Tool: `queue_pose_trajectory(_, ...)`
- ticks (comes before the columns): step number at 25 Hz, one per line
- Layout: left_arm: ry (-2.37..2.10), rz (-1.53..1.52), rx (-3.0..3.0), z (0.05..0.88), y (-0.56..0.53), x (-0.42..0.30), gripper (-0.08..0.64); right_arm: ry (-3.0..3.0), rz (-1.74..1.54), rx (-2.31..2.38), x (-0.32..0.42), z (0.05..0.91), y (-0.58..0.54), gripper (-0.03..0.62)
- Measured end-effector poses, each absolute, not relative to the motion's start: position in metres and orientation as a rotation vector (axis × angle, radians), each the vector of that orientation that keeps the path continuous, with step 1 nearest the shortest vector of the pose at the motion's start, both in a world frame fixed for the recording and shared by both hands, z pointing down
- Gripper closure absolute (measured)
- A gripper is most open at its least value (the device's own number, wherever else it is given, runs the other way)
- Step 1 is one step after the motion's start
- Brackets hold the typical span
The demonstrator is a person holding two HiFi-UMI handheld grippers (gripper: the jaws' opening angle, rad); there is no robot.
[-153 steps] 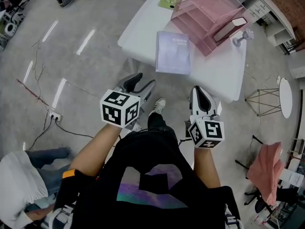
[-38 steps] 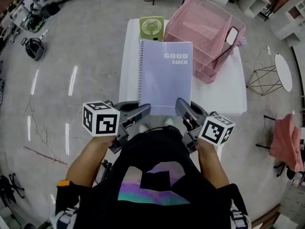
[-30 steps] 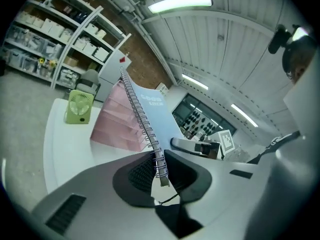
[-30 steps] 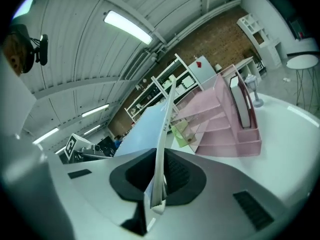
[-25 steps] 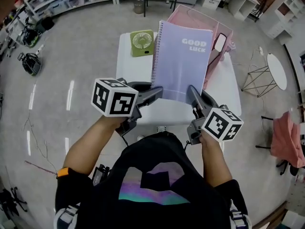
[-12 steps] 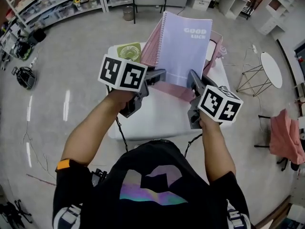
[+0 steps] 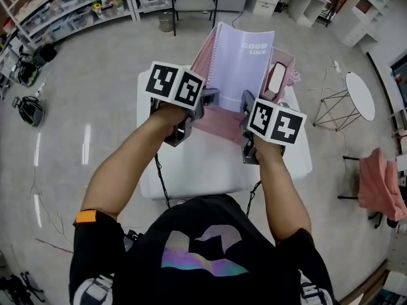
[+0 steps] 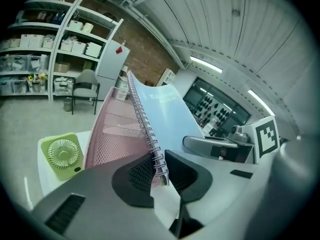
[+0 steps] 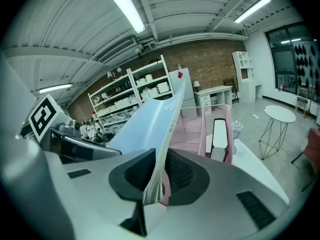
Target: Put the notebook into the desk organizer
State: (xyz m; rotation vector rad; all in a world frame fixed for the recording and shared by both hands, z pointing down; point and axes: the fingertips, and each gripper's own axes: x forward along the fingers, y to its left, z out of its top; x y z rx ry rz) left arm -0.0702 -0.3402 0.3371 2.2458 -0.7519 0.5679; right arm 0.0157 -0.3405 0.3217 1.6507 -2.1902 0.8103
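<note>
The left tool (image 8: 161,171) is clamped narrow on the spiral corner of the notebook (image 7: 243,59) and the right tool (image 9: 157,181) on its open corner, holding it upright just ahead, over the pink desk organizer (image 7: 219,121). It looks light and floppy, so two low corners suit. A white block (image 7: 276,81) ahead of the right tool crowds one slot.

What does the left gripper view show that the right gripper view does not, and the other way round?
Only the left gripper view: the green fan and the spiral binding, clamped by the left gripper. Only the right gripper view: a round side table and a white object standing in the organizer. Both: the notebook, gripped, and the pink mesh organizer behind it.
</note>
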Motion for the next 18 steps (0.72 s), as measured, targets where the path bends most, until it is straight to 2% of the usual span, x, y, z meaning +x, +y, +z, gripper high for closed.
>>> queue_pose_trajectory(9, -0.815, 0.641, 2.202, 0.362, -0.353, -0.072, 0.485, -2.082, 0.840, 1.641, 0.011, 0.340, -0.349, 0.523)
queue_pose_trajectory(14, -0.905, 0.666, 2.172, 0.373, -0.359, -0.085, 0.455, -2.050, 0.882, 1.617, 0.001, 0.346, -0.349, 0.442)
queue_pose_trajectory(18, -0.990, 0.645, 2.166, 0.375, -0.362, -0.095, 0.435, -2.025, 0.889, 1.634, -0.002, 0.350, -0.347, 0.431)
